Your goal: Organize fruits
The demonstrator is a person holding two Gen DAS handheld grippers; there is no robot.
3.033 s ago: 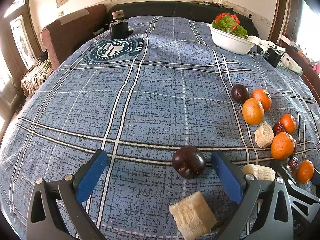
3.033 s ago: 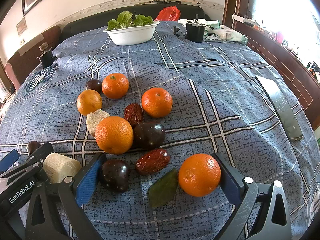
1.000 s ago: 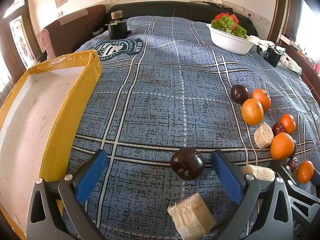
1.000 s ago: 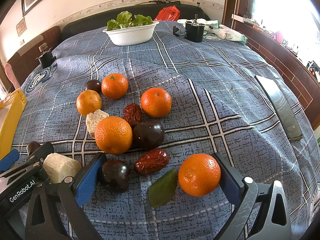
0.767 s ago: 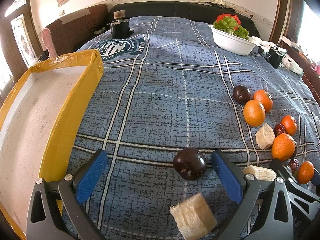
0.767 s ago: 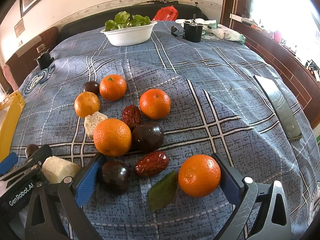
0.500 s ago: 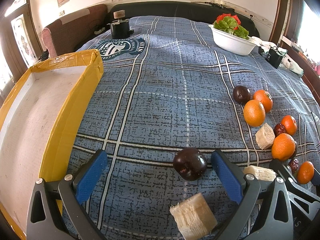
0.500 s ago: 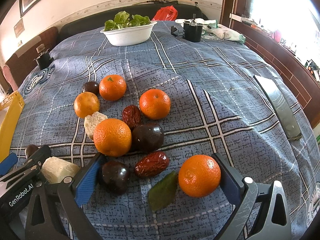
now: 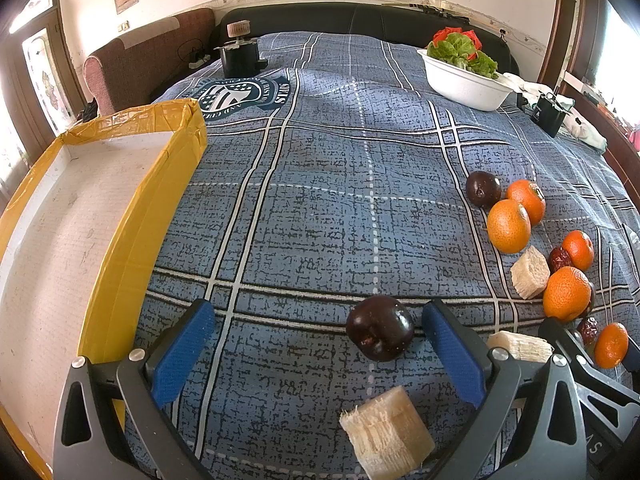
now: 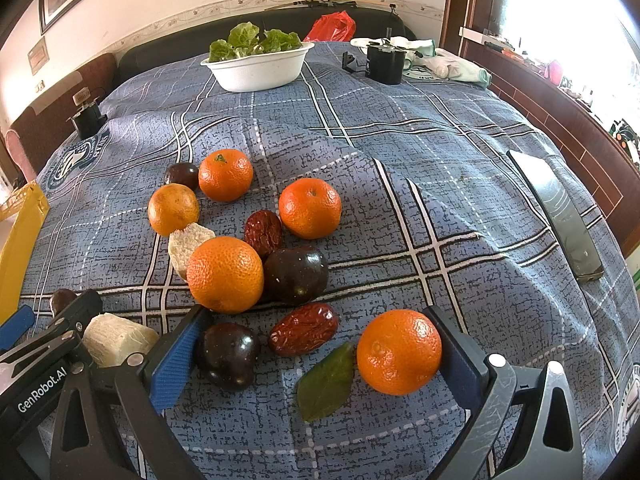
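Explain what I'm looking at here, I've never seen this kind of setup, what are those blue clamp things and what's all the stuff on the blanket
The blue clamps are two hand-held grippers, each with a camera looking along its fingers, so you get one picture per hand. Both are open and hold nothing. In the left view, the left gripper has a dark plum and a sugarcane chunk between its fingers, with a yellow-edged tray alongside. In the right view, the right gripper frames an orange, a red date, another plum and a green leaf. More fruit lies beyond on the plaid blanket.
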